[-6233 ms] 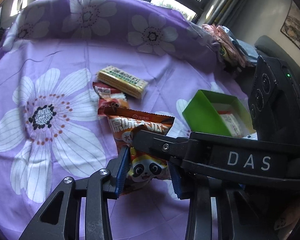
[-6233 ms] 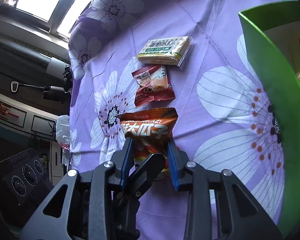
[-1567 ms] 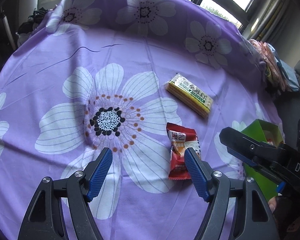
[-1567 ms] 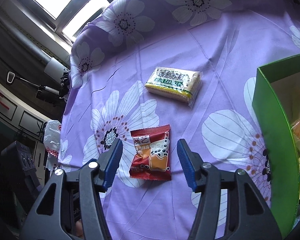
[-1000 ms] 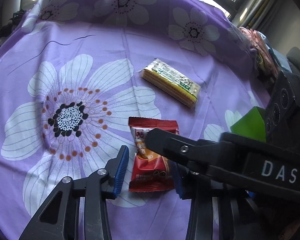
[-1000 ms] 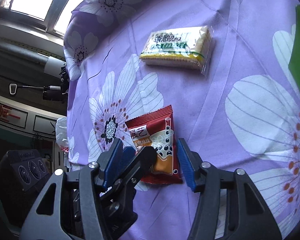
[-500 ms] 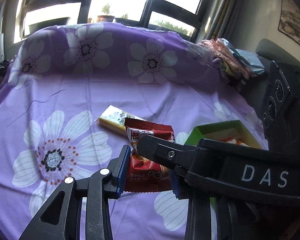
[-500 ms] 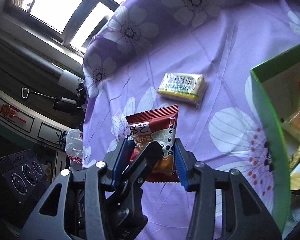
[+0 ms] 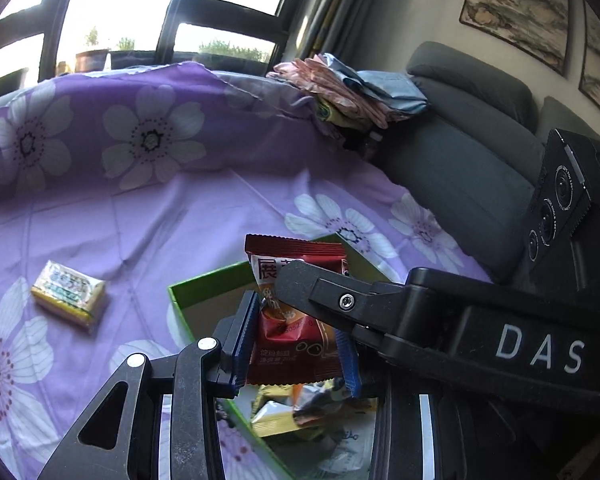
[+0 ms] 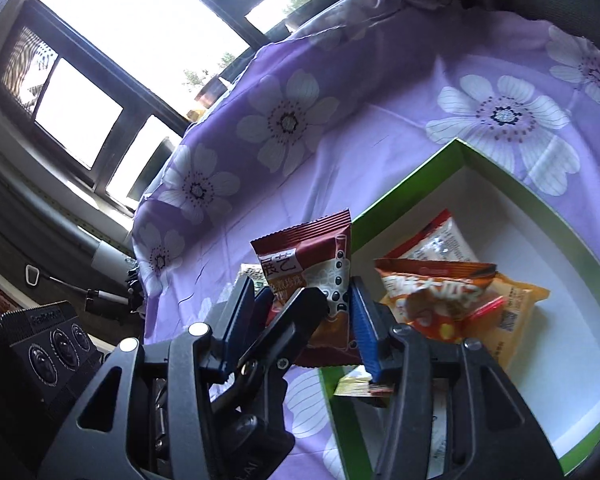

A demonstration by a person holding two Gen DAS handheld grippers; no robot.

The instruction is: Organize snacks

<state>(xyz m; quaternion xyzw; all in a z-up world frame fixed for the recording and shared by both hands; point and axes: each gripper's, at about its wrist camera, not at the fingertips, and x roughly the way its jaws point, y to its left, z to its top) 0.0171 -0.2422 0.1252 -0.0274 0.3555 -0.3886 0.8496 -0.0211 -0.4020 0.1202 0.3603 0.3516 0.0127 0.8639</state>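
Observation:
A red snack packet (image 9: 296,336) (image 10: 304,264) hangs in the air over the open green box (image 9: 176,308) (image 10: 500,164). My left gripper (image 9: 296,348) is shut on its lower half, blue pads pressing both sides. My right gripper (image 10: 300,328) brackets the same packet, its right pad on the packet's edge; its jaws are opening slightly. The right gripper's black finger (image 9: 340,300) crosses the packet's front. Inside the box lie several snacks, an orange packet (image 10: 436,284) on top. A yellow-green biscuit pack (image 9: 68,300) lies on the cloth to the left.
A purple flowered cloth (image 9: 140,208) covers the table. Folded cloths (image 9: 352,92) are piled at its far edge, beside a grey sofa (image 9: 460,152) on the right. Windows stand behind.
Both grippers closed on the red packet where it lay on the cloth, lifted it and carried it rightward. It now hangs above the green box.

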